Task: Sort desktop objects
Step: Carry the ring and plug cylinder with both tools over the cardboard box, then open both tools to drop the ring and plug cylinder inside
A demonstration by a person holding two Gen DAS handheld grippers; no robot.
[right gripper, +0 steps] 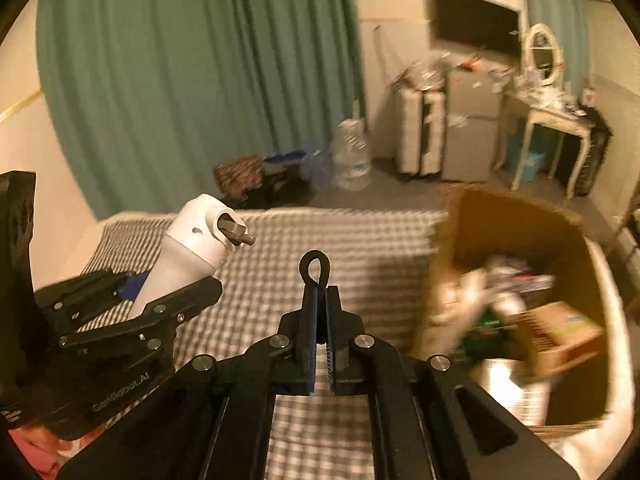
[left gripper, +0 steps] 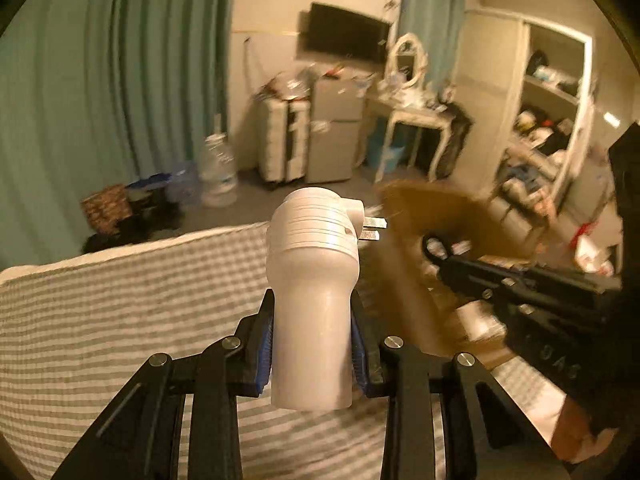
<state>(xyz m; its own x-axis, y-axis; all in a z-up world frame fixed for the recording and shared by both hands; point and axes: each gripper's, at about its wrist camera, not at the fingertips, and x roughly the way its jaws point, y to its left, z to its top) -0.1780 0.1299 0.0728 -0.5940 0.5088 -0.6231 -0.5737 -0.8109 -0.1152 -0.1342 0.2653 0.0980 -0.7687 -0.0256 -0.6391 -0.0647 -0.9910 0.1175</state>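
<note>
My left gripper [left gripper: 313,344] is shut on a white plastic tool with a ribbed head and a metal bit sticking out sideways [left gripper: 312,280], held upright above the striped bed cover. It also shows in the right wrist view [right gripper: 188,252], left of my right gripper. My right gripper [right gripper: 320,316] is shut on a small black object with a loop end [right gripper: 315,270]; in the left wrist view that loop [left gripper: 436,248] points toward the brown cardboard box [left gripper: 424,216]. The box [right gripper: 516,236] stands open at the right with mixed items inside.
A grey-and-white striped bed cover [right gripper: 340,240] lies under both grippers. Beyond it are green curtains [right gripper: 200,80], a large water bottle [right gripper: 352,156], a small fridge [right gripper: 472,128], a white dressing table [right gripper: 552,116] and open shelves [left gripper: 548,120].
</note>
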